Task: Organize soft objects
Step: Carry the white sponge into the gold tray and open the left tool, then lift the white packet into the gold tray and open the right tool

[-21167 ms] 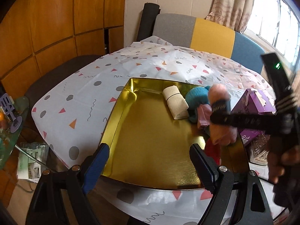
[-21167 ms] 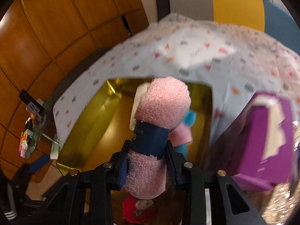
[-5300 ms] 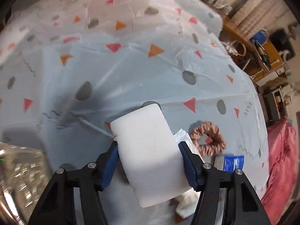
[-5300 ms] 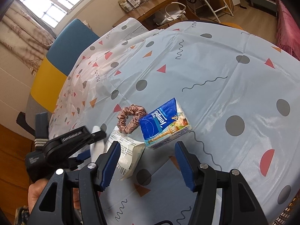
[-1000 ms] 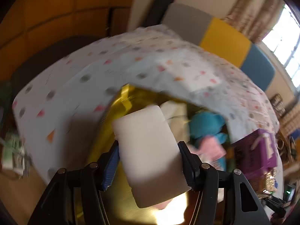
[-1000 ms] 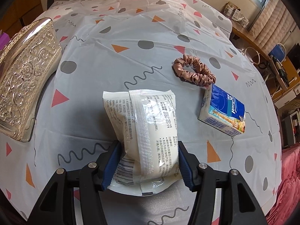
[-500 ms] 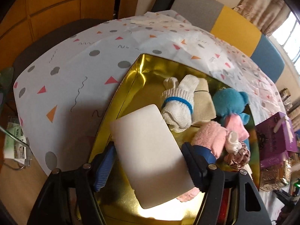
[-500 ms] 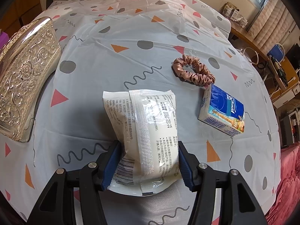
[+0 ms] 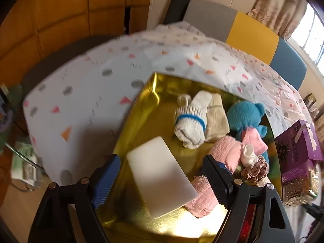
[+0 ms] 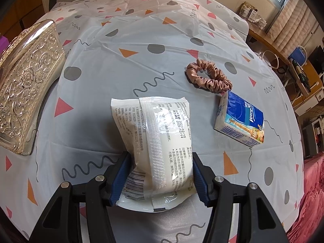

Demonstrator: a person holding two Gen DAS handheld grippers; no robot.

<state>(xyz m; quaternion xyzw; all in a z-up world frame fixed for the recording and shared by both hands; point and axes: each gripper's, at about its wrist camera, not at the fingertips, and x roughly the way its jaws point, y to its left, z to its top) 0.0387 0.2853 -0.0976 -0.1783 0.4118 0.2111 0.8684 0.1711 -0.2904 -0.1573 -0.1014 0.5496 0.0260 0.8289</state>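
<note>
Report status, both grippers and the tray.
Left gripper opening, white foam block released into gold tray. Right gripper shut on white plastic packet. Nothing blocking.

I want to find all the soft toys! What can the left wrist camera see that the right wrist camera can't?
Only the left wrist view shows the gold tray with the blue teddy, rolled sock, pink towel and white sponge under the opening left gripper.

Only the right wrist view shows the right gripper squeezing a white packet, a pink scrunchie and a tissue pack.

Both show the spotted tablecloth.
</note>
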